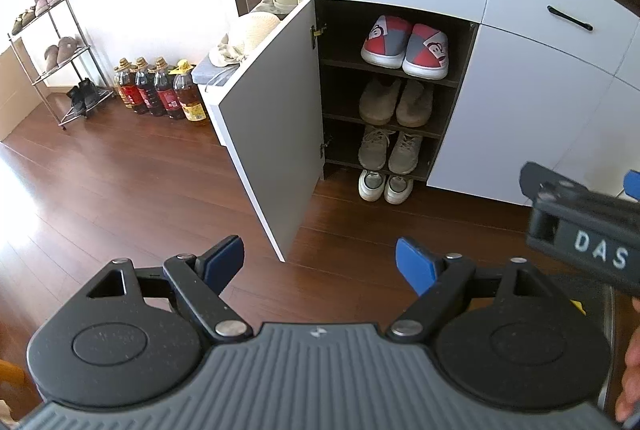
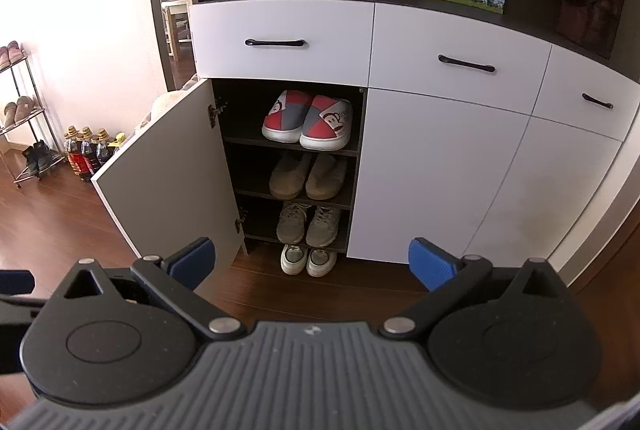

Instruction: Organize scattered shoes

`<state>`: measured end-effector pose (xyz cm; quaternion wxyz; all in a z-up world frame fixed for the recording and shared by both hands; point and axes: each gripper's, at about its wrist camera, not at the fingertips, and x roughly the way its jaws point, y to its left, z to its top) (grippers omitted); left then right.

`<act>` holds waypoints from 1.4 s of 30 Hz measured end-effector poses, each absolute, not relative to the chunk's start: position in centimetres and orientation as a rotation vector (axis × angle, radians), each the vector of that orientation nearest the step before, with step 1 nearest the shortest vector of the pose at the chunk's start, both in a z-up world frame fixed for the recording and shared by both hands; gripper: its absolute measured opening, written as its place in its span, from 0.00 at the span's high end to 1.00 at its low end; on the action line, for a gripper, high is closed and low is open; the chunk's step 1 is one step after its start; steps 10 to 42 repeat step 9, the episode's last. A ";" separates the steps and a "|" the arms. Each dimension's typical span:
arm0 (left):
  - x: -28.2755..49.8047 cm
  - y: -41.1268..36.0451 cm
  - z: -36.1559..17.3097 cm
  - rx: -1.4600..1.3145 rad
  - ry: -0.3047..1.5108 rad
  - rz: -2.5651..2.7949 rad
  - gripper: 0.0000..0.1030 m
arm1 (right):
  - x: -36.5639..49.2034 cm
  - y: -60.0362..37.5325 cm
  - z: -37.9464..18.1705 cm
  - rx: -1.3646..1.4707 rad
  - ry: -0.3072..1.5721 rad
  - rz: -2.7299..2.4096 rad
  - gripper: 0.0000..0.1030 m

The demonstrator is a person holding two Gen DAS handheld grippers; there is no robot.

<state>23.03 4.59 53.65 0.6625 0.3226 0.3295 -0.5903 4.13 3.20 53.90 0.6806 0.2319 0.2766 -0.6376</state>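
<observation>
1. A white shoe cabinet (image 2: 440,170) stands on a dark wooden floor (image 1: 120,182). Its left door (image 2: 172,166) is swung wide open, showing dark shelves with four pairs of shoes stacked one above another.
2. On the top shelf sits a pair of red and grey slippers (image 2: 308,122) with white soles and a cartoon monkey face on each toe. The toes point outward and the two shoes touch side by side.
3. On the shelf below is a pair of plain tan slippers (image 2: 308,176), soft and rounded, also side by side.
4. Under them is a pair of grey lace-up trainers (image 2: 308,222) with pale laces.
5. At the bottom, on the floor at the cabinet's base, is a pair of white sneakers (image 2: 308,260); their toes poke out past the cabinet front.
6. The left gripper (image 1: 320,262) hangs above the floor in front of the open door. Its blue fingers (image 1: 414,264) are spread wide with nothing between them.
7. The right gripper (image 2: 312,262) hangs before the cabinet, its blue fingers (image 2: 432,262) likewise spread wide and holding nothing.
8. Far left, a metal rack (image 1: 52,70) against the wall holds more slippers and dark boots, with oil bottles (image 1: 160,94) beside it on the floor.
</observation>
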 end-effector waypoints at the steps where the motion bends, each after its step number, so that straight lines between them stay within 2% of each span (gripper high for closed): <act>1: 23.0 4.5 53.7 0.729 0.745 -1.334 0.17 | 4.2 3.0 54.0 0.516 0.618 -1.429 0.01; 6: 22.9 4.0 54.1 0.685 0.784 -1.363 0.16 | 4.0 2.5 54.3 0.506 0.611 -1.423 0.01; 42: 22.3 3.6 54.2 0.698 0.764 -1.365 0.15 | 3.6 2.1 54.3 0.507 0.610 -1.432 0.01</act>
